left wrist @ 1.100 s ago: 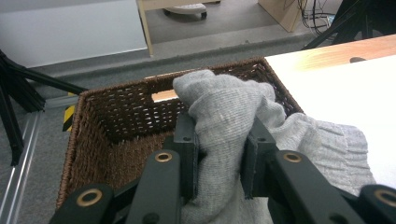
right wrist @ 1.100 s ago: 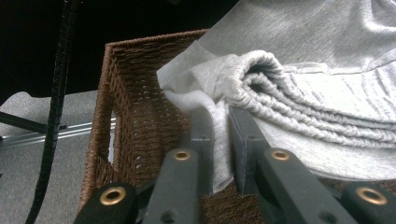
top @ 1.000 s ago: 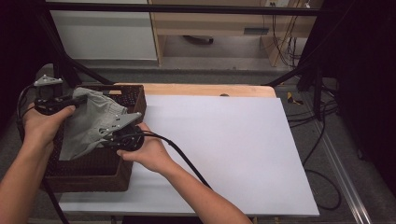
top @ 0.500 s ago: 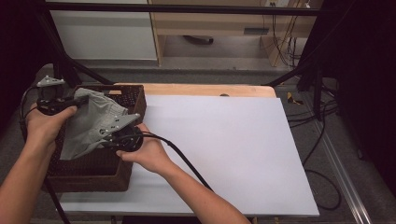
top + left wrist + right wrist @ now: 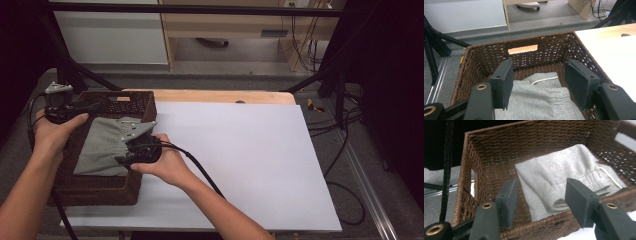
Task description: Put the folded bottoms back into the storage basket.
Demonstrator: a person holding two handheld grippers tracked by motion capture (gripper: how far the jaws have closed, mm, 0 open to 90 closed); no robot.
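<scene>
A dark brown wicker basket (image 5: 95, 192) stands at the table's left end. A grey garment (image 5: 102, 145) with a white drawstring lies folded inside it. My left gripper (image 5: 91, 106) hovers over the basket's far left rim, and in the left gripper view it (image 5: 540, 75) is open just above the garment (image 5: 539, 100), with the basket's far wall (image 5: 524, 60) behind. My right gripper (image 5: 125, 157) is at the basket's right rim. In the right gripper view it (image 5: 541, 187) stands open with nothing between its jaws, and the garment (image 5: 564, 167) lies beyond in the basket (image 5: 499, 142).
A large white sheet (image 5: 240, 160) covers the wooden table (image 5: 225, 96) to the right of the basket. Black frame poles (image 5: 65, 65) rise behind the basket. Cables (image 5: 345, 120) hang off the table's right side. The right gripper's cable (image 5: 200, 172) crosses the sheet.
The garment, held up over the basket by both grippers before, has dropped and now lies flat inside it. Both grippers have let go and stand open.
</scene>
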